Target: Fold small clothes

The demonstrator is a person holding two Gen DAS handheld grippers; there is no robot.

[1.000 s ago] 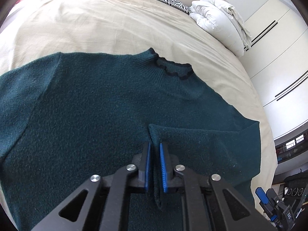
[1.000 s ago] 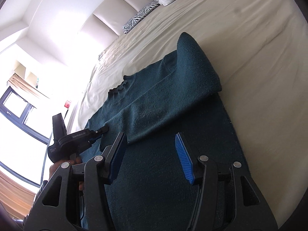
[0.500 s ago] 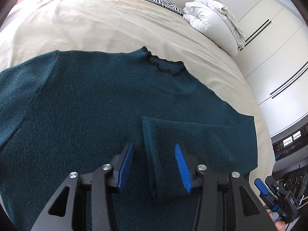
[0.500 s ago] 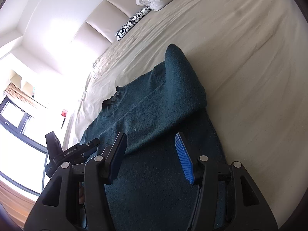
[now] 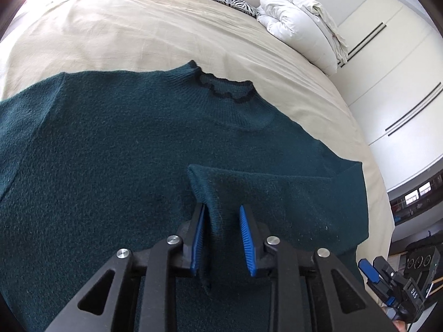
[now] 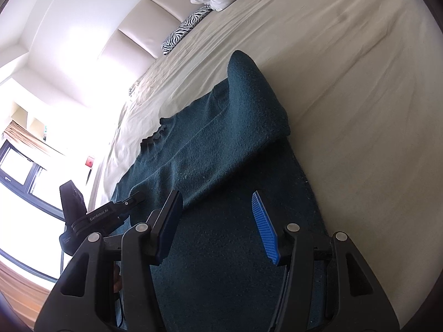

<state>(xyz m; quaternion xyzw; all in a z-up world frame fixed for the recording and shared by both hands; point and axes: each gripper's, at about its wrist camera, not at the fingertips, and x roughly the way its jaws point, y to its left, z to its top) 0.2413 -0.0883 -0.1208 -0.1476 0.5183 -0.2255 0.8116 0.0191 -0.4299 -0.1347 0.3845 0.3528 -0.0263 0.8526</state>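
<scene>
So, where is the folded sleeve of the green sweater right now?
In the left wrist view the sleeve lies folded across the sweater body, on the right side. Its cuff end sits between the left gripper fingers, below the collar.

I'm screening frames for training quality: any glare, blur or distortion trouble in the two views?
Left wrist view: evenly lit and sharp; fisheye bows the bed and wardrobe doors; corners vignetted. Right wrist view: the window and wall beside it blow out to white, while the sweater stays readable; same fisheye curvature.
</scene>
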